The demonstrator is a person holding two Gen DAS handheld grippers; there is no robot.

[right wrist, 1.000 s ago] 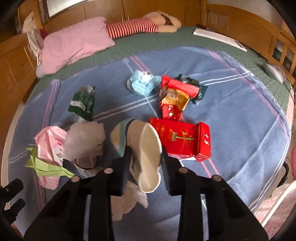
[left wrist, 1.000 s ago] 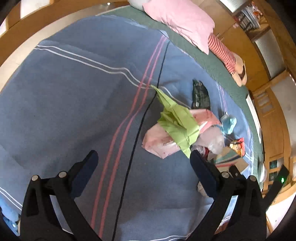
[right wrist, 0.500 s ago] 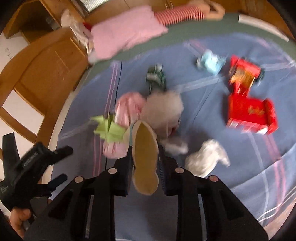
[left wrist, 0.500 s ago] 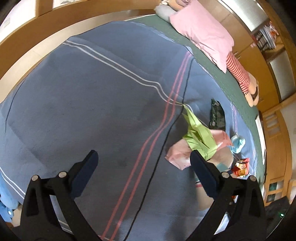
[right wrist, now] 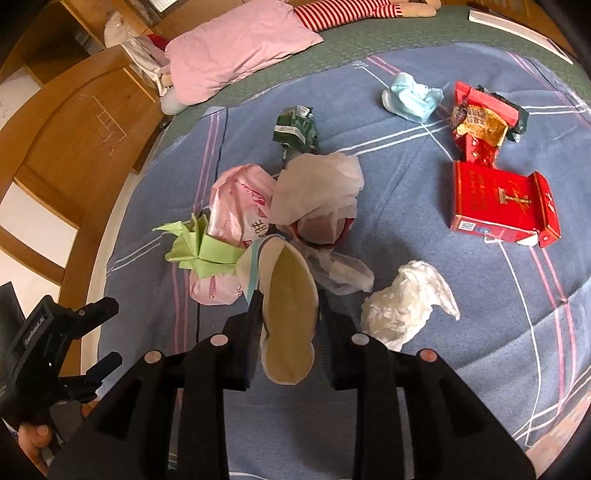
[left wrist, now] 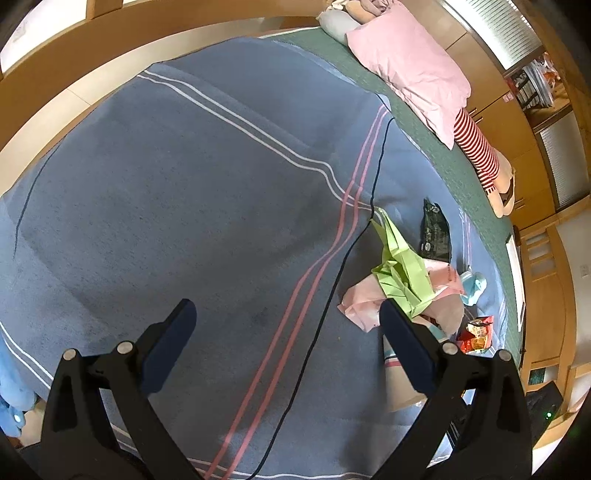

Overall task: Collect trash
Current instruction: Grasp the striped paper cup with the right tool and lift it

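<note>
My right gripper (right wrist: pixel 290 299) holds a flattened beige paper cup (right wrist: pixel 288 295) with a teal band. Its jaws are opening slightly, and the pads still press the cup's sides. The cup hangs over a pile on the blue blanket (right wrist: pixel 424 369): folded green paper (right wrist: pixel 199 247), a pink packet (right wrist: pixel 240 206) and a translucent white bag (right wrist: pixel 317 188). A crumpled white tissue (right wrist: pixel 402 306) lies just right of the gripper. My left gripper (left wrist: pixel 286 310) stands open over bare blanket, left of the pile, with nothing between its fingers. It also shows at the lower left (right wrist: pixel 109 332).
Farther right lie a red carton (right wrist: pixel 498 203), a torn red snack wrapper (right wrist: pixel 476 122), a blue face mask (right wrist: pixel 410 96) and a dark green packet (right wrist: pixel 295 125). A pink pillow (right wrist: pixel 240 48) and a striped doll (right wrist: pixel 343 14) lie at the bed's head. A wooden bed frame (right wrist: pixel 74 147) runs along the left.
The left gripper's view has swung away, so the pile now sits smaller and nearer its right finger. The right gripper has turned left toward the pile, with the cup still between its fingers.
</note>
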